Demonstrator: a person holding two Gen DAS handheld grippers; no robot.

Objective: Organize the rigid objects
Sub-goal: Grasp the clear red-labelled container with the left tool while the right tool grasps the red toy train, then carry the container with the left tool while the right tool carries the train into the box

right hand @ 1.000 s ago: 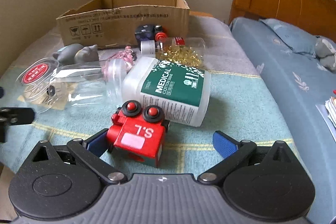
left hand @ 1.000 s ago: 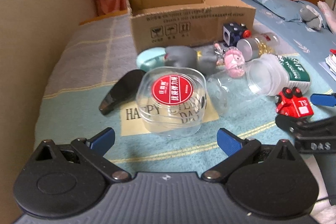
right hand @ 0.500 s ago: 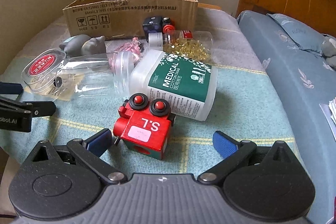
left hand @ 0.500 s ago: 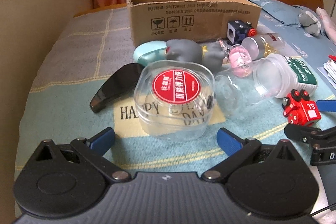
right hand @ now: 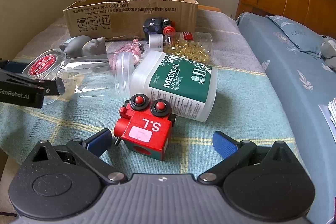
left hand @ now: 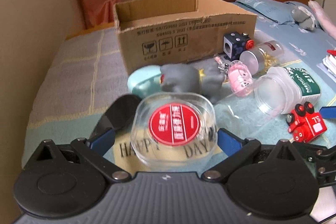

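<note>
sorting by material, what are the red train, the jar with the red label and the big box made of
Red train: probably painted wood, going by its blocky shape and glossy red paint. Jar with the red label: clear hard plastic, most likely; the cloth's lettering shows through it. Big box: corrugated cardboard, matte brown, with torn, ragged edges.

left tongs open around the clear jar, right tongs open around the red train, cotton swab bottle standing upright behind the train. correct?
One error: the swab bottle lies on its side behind the train, as the right wrist view shows. The rest holds: left tongs open around the jar, right tongs open around the train.
</note>
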